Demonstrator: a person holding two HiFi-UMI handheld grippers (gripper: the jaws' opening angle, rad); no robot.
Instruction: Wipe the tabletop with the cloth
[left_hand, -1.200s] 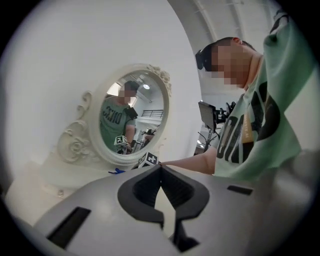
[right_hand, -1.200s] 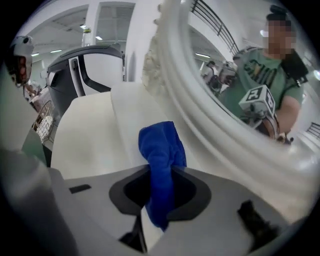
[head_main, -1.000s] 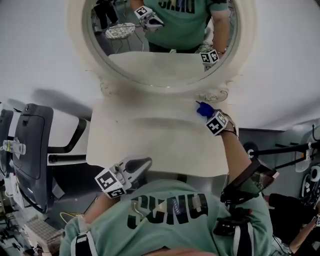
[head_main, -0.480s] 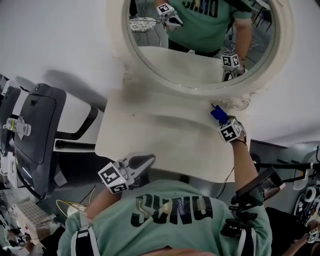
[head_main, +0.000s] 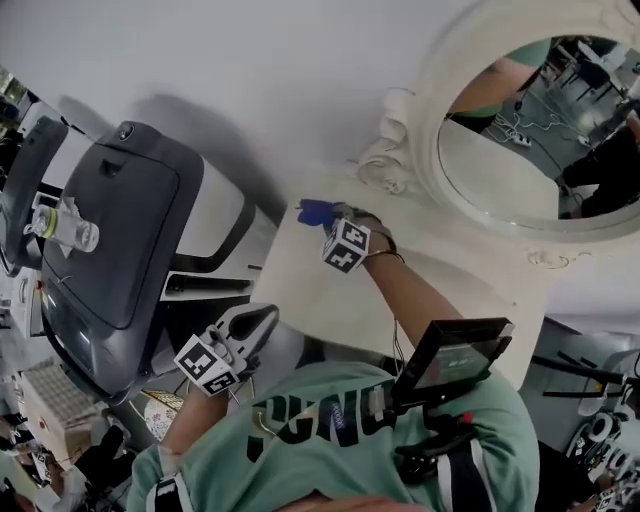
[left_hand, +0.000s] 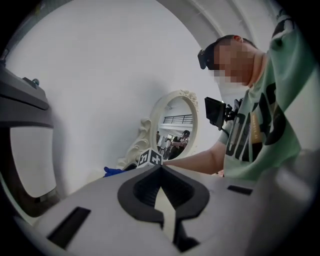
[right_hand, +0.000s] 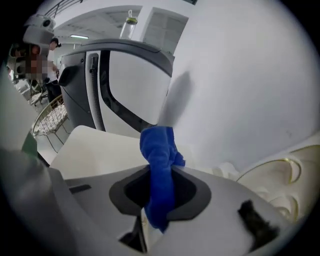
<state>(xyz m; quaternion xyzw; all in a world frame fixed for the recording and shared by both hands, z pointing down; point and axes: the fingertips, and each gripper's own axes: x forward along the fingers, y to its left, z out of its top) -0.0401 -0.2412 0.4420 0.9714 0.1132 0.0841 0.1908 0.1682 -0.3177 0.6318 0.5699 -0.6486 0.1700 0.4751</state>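
Cloth (head_main: 314, 211), blue and bunched, is sitting at the far corner of the tabletop (head_main: 320, 295) in the head view, by the wall and beside the ornate mirror (head_main: 500, 160). The right gripper (head_main: 328, 218) is reaching to it, and the left gripper (head_main: 262, 322) is hanging off the near edge. In the left gripper view, its jaws are pressing together on nothing. In the right gripper view, the jaws are clamping the cloth, which is sticking out toward the wall.
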